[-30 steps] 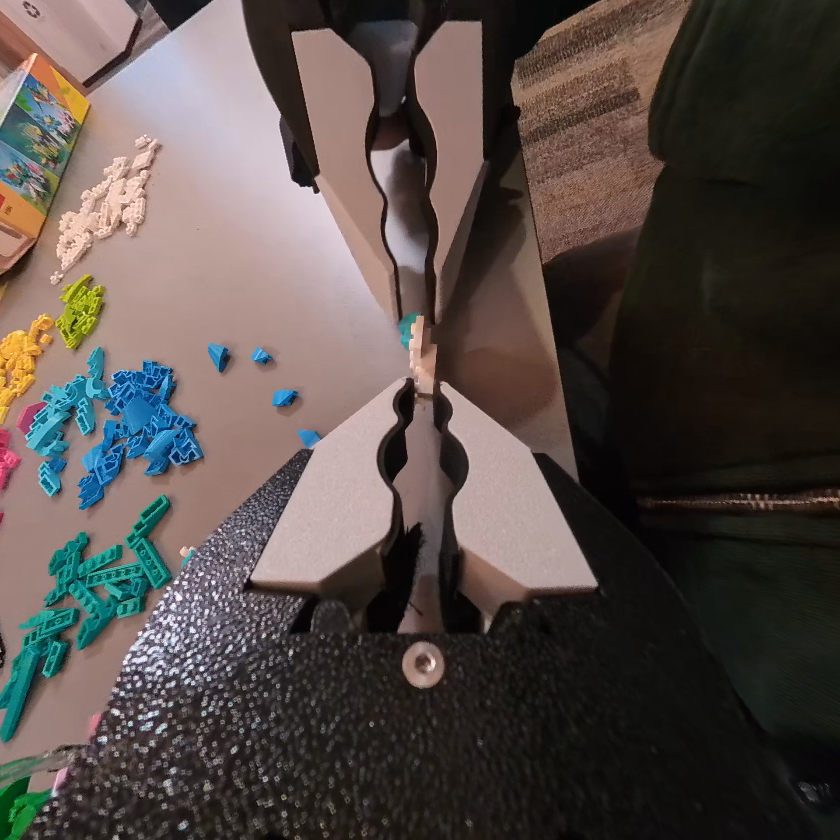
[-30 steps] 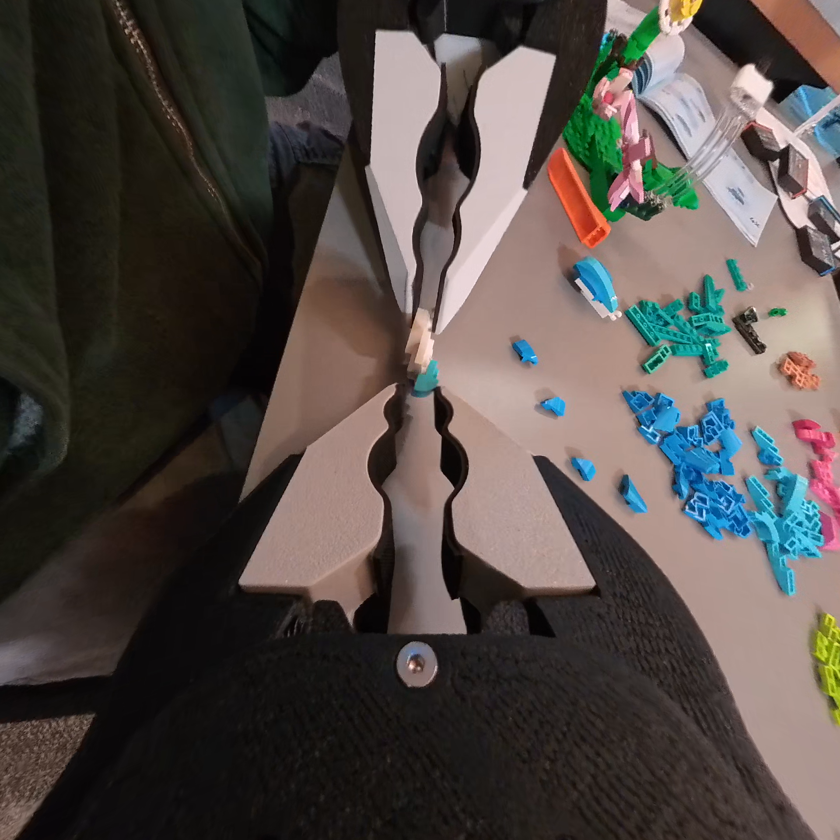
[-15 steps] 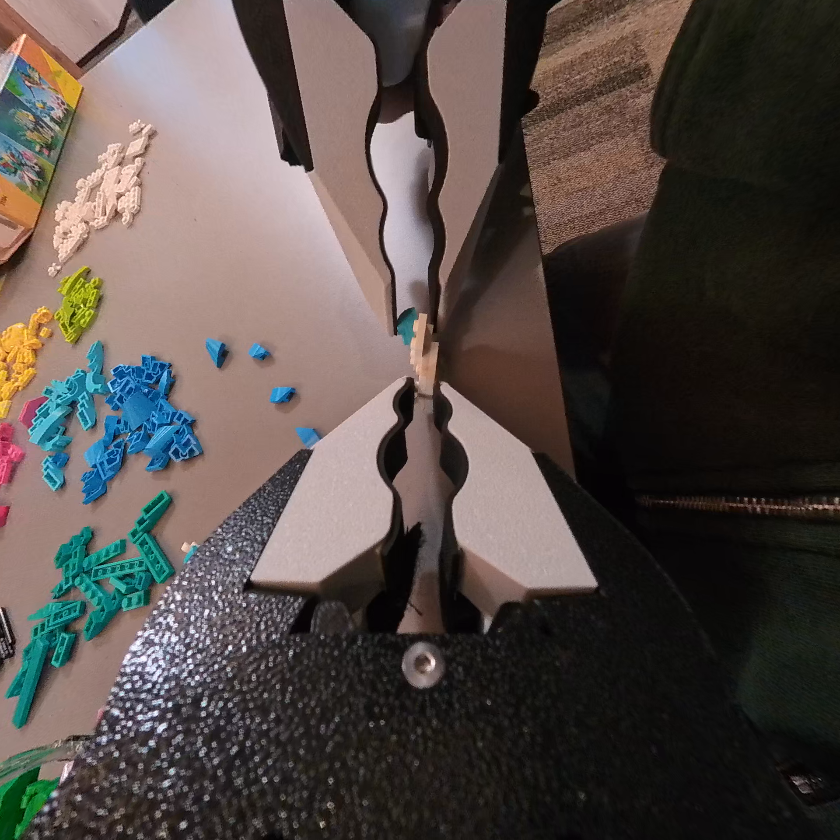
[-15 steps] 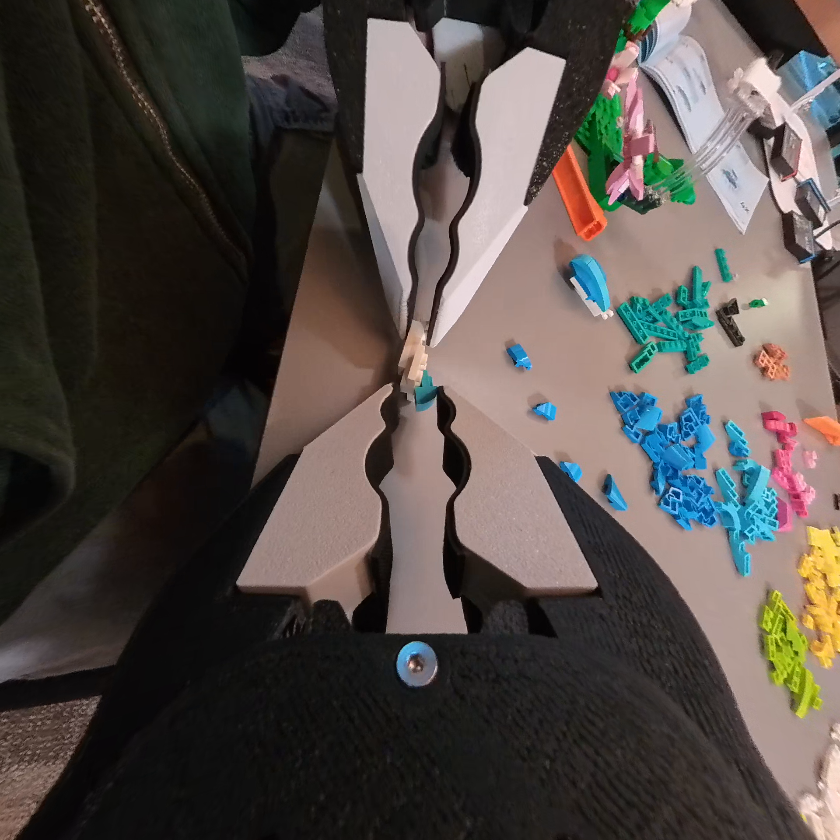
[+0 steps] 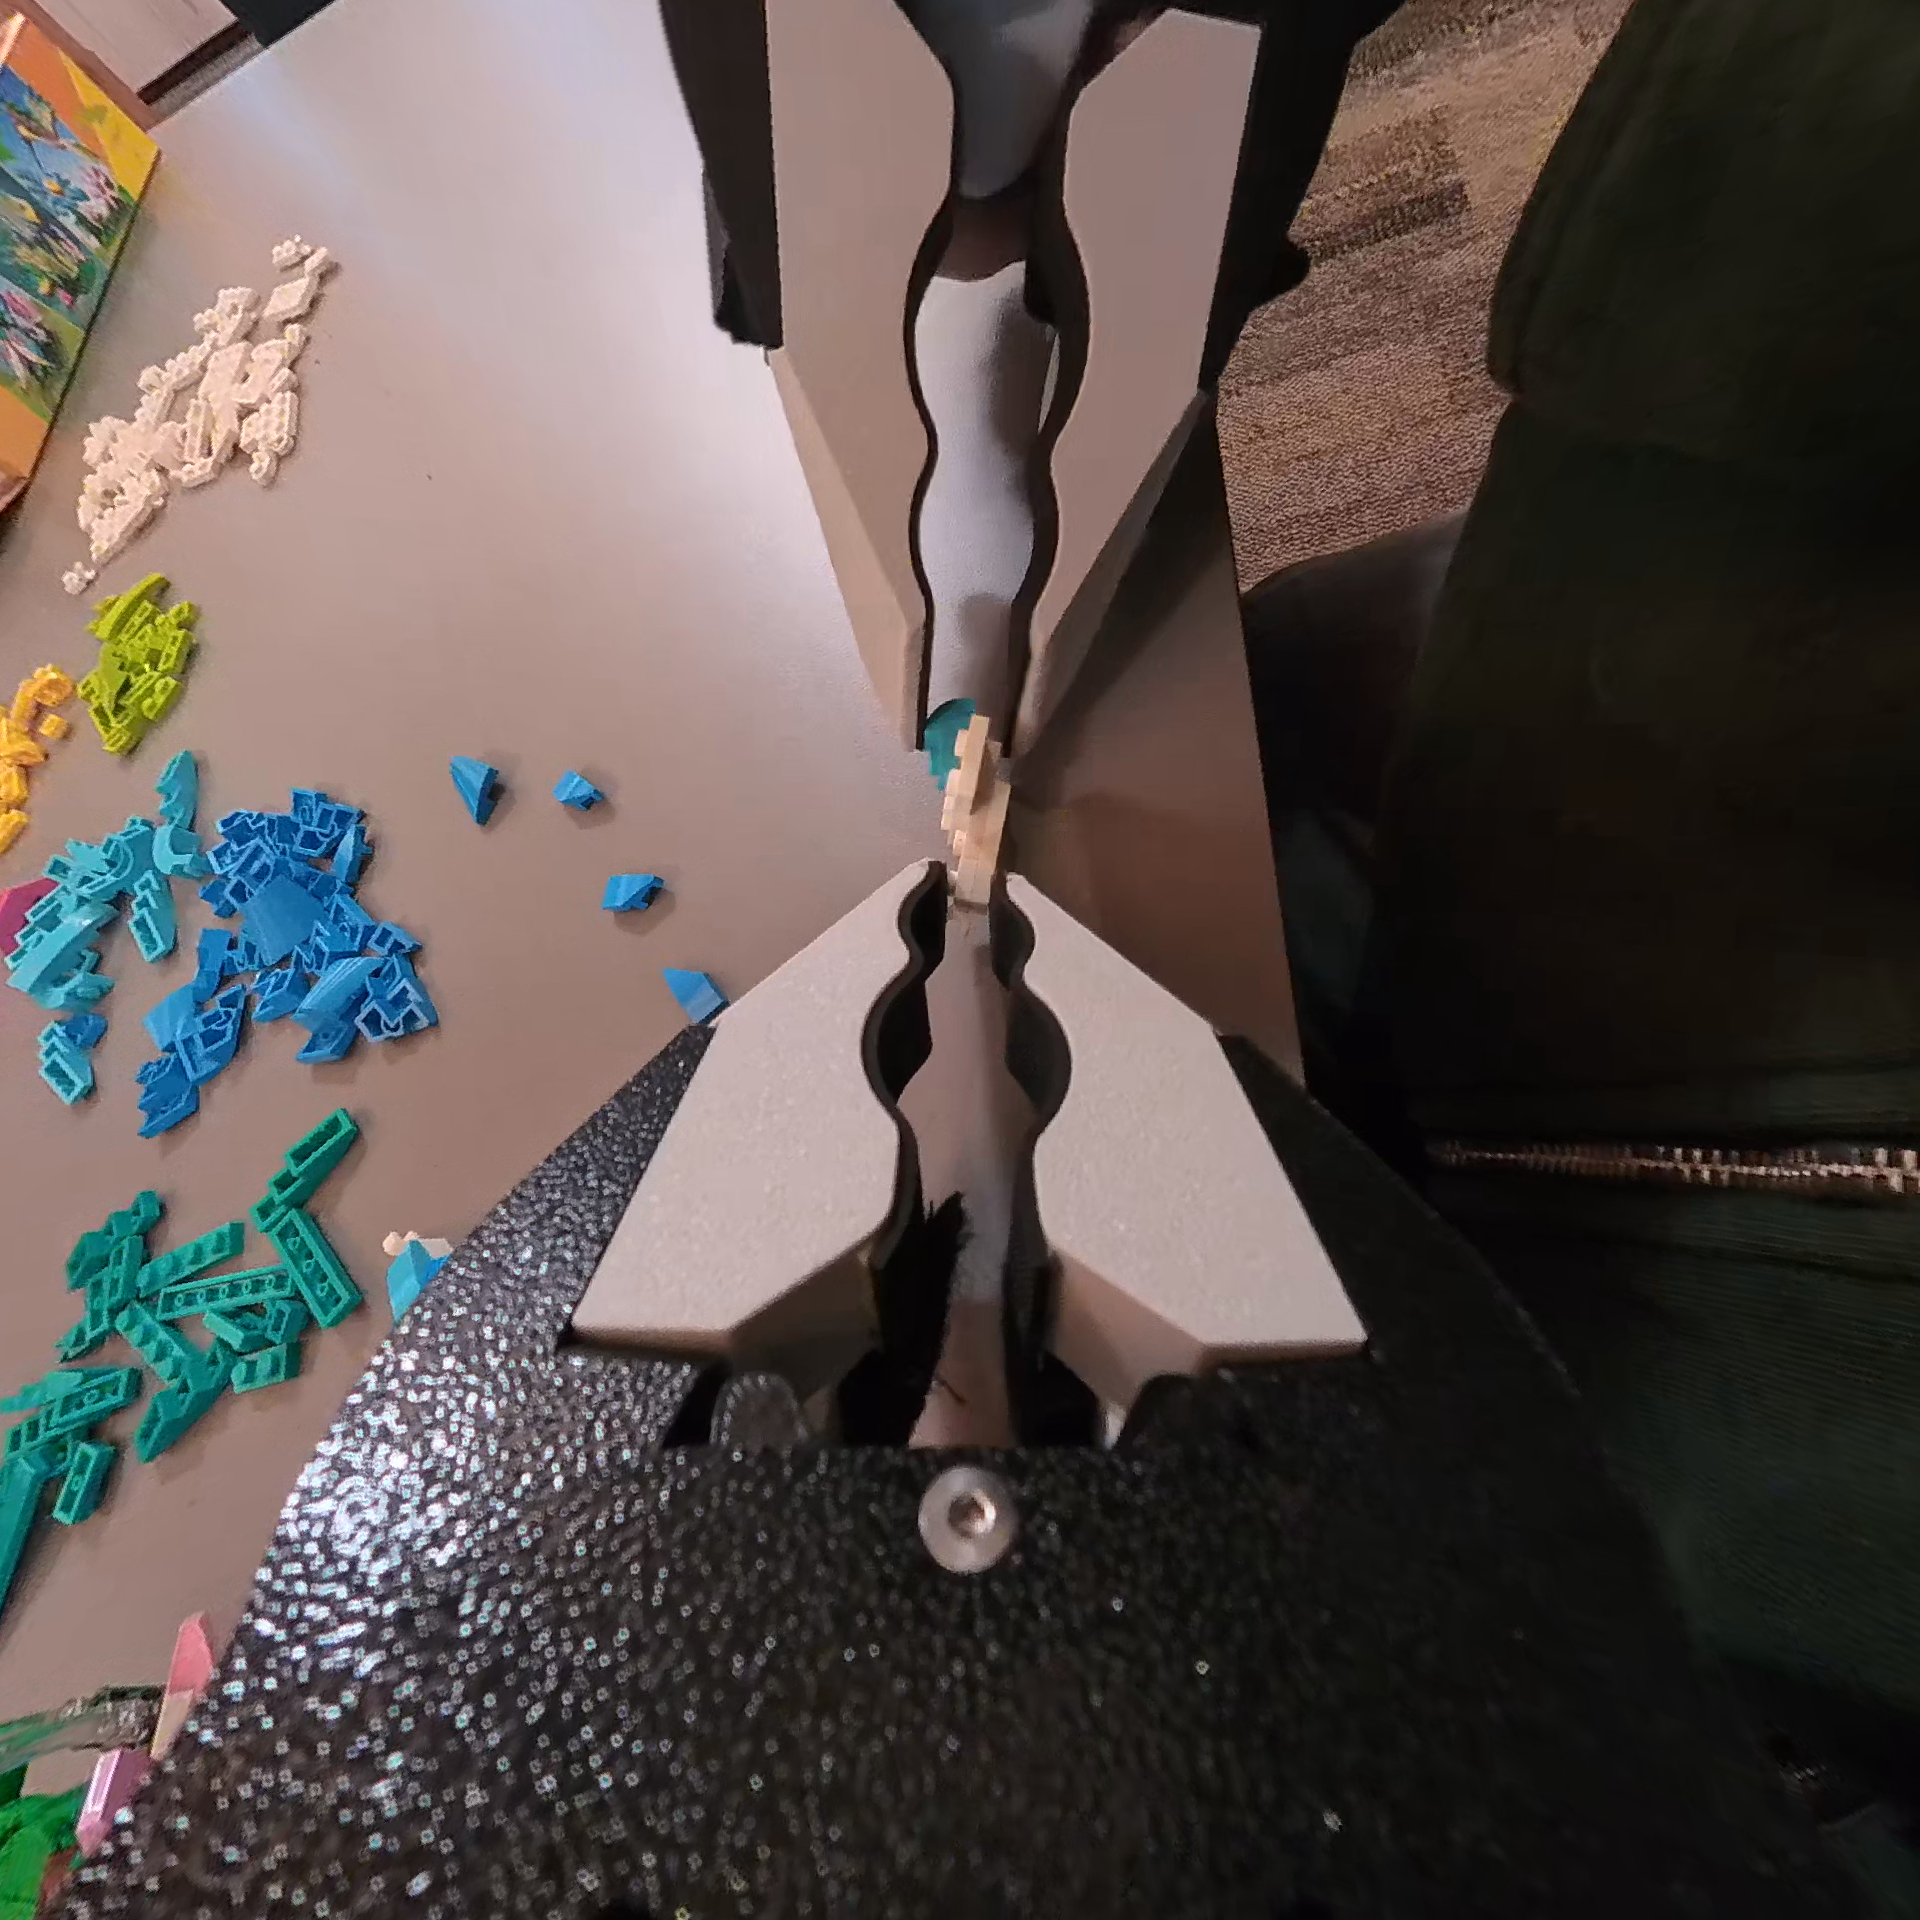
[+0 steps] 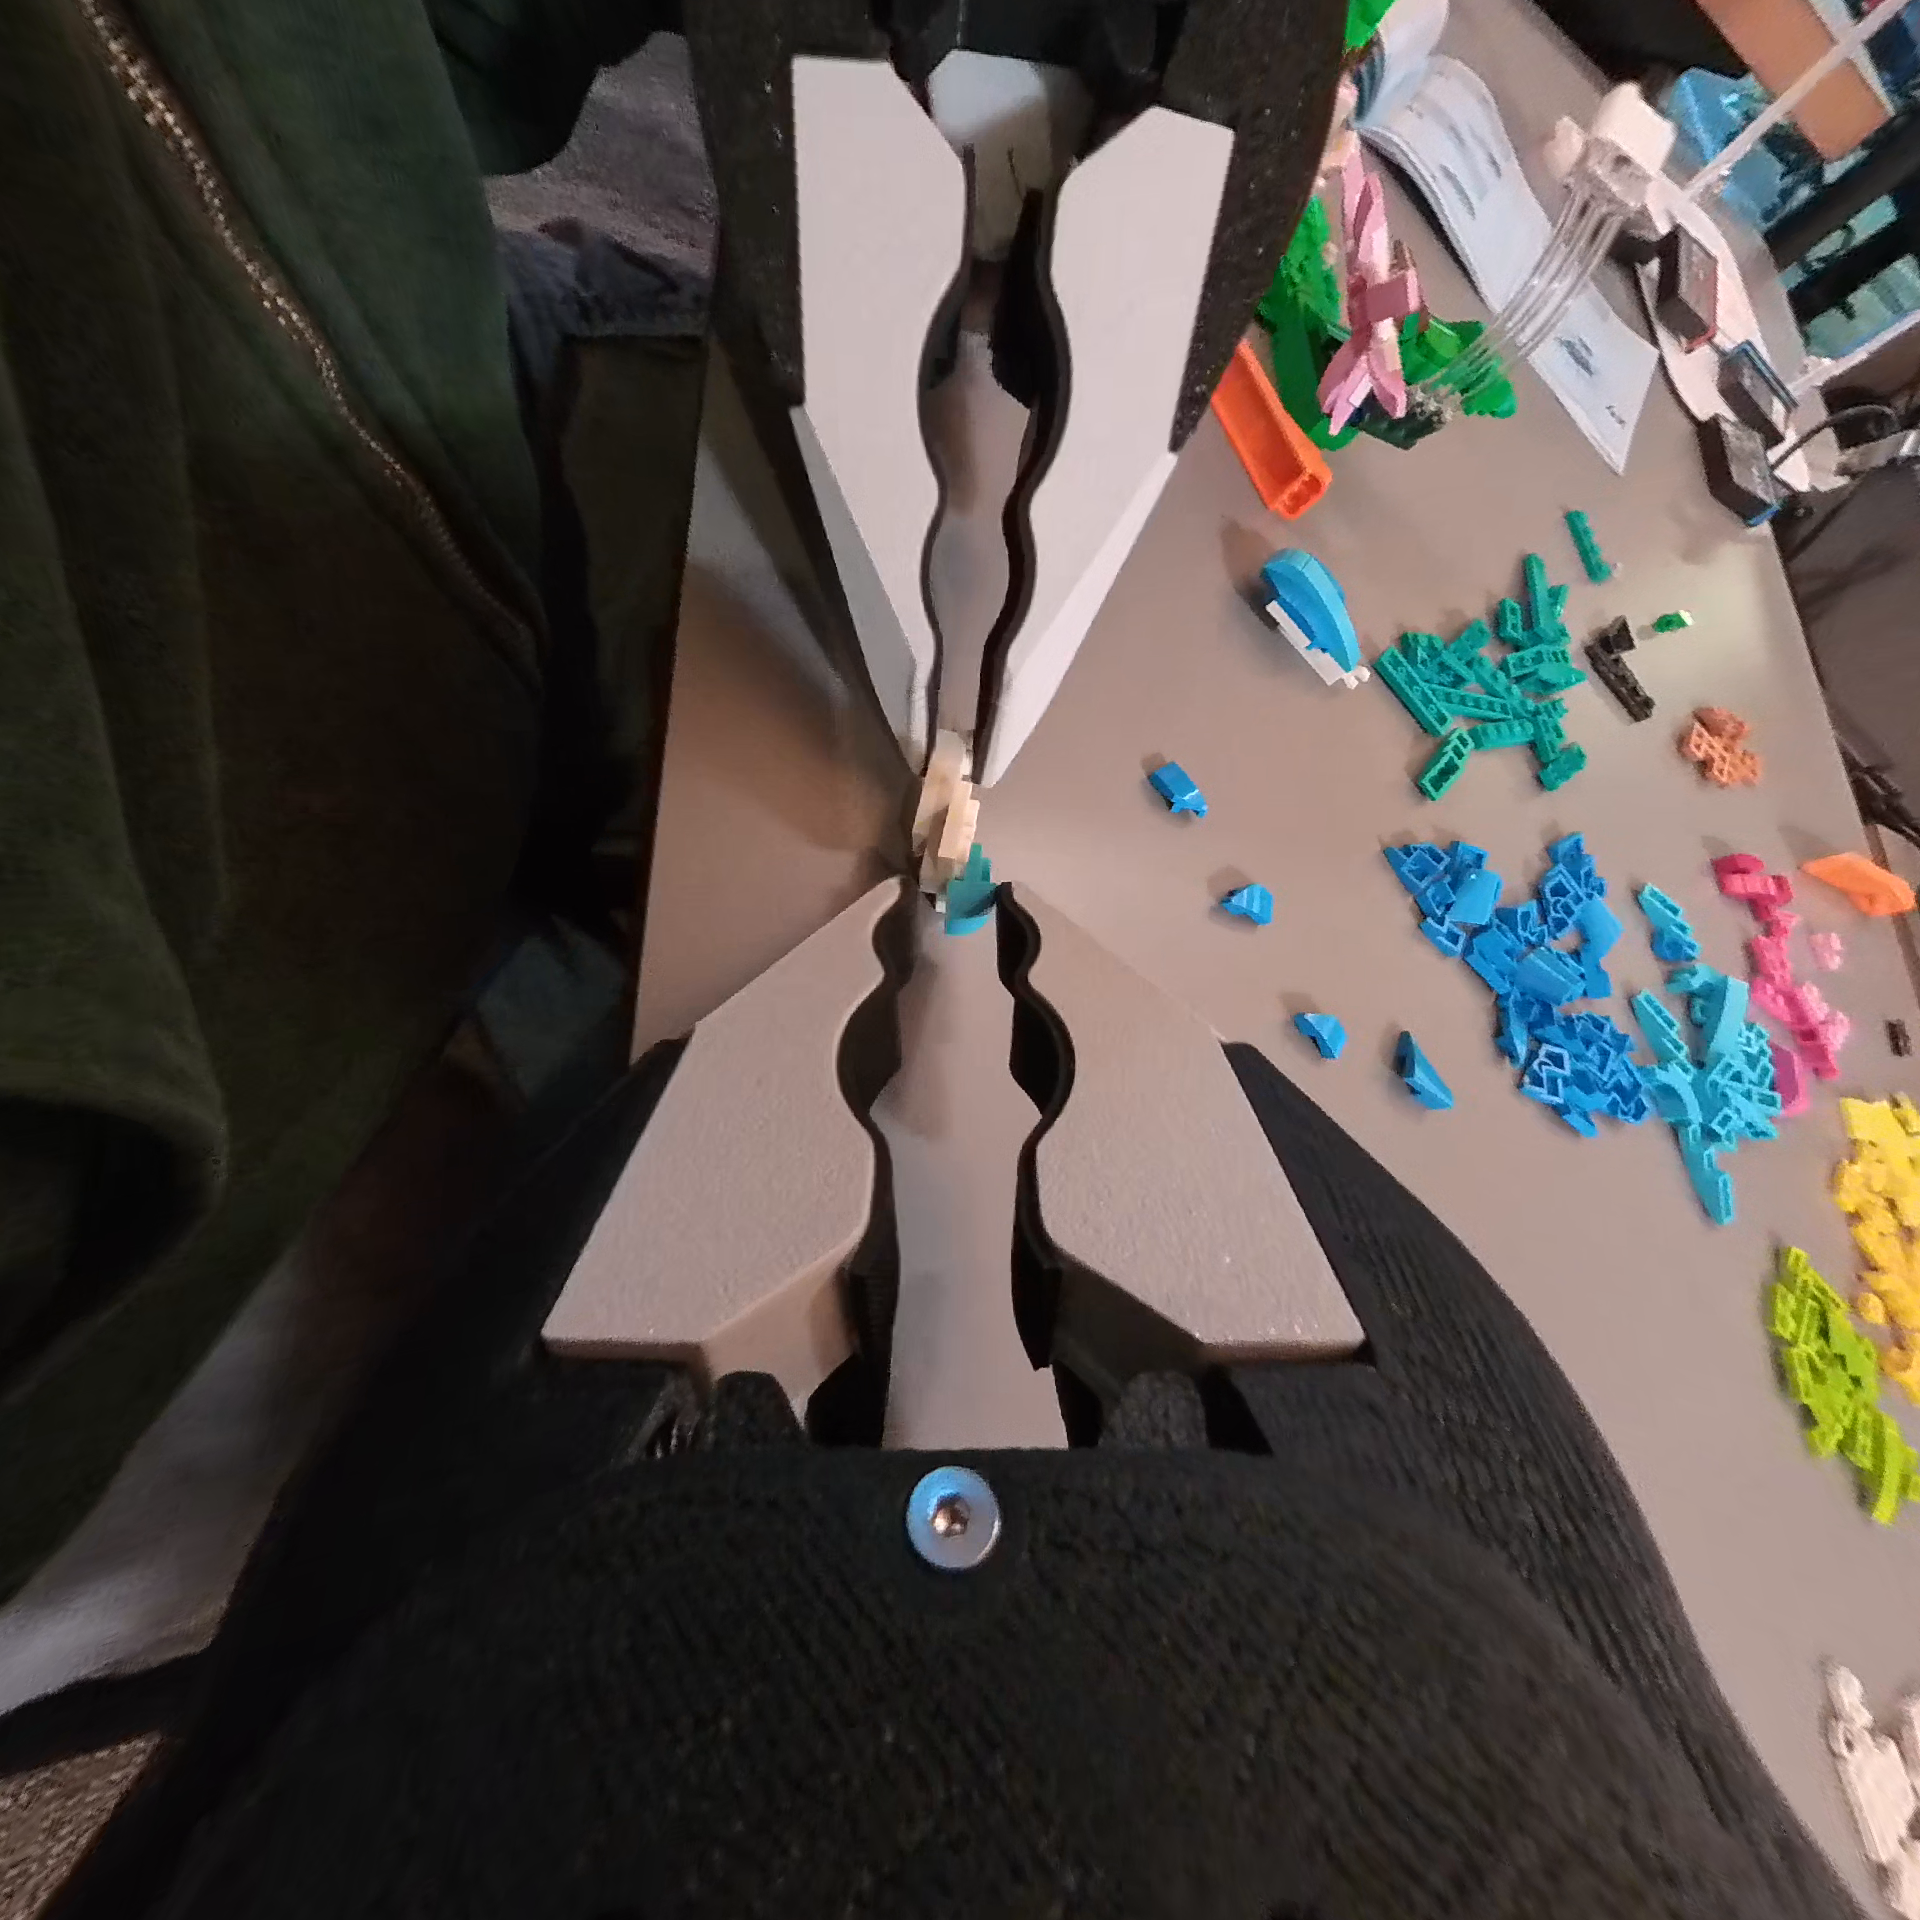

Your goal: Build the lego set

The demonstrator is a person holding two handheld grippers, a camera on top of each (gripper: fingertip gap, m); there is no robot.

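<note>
Both grippers meet tip to tip above the near edge of the grey table [image 5: 582,540]. My left gripper [image 5: 966,896] is shut on a small cream brick assembly [image 5: 975,821]. My right gripper [image 6: 956,902] is shut on a small blue curved piece [image 6: 968,896], which touches the end of the cream assembly [image 6: 948,800]. In the left wrist view the right gripper [image 5: 968,727] comes in from the top with the blue piece [image 5: 945,740] at its tips. In the right wrist view the left gripper [image 6: 951,750] comes in from the top.
Sorted brick piles lie on the table: blue [image 5: 291,935], teal-green [image 5: 197,1288], white [image 5: 197,405], lime [image 5: 135,665], pink [image 6: 1787,977], yellow [image 6: 1881,1174]. A built green and pink plant model [image 6: 1361,322], an orange piece [image 6: 1273,442] and a booklet [image 6: 1496,208] stand behind. A person's dark green jacket [image 5: 1662,727] is beside the table edge. The grippers are tip to tip, or close to it.
The two grippers have stayed tip to tip and drifted slightly together. The blue piece now sits against the side of the cream assembly's end.
</note>
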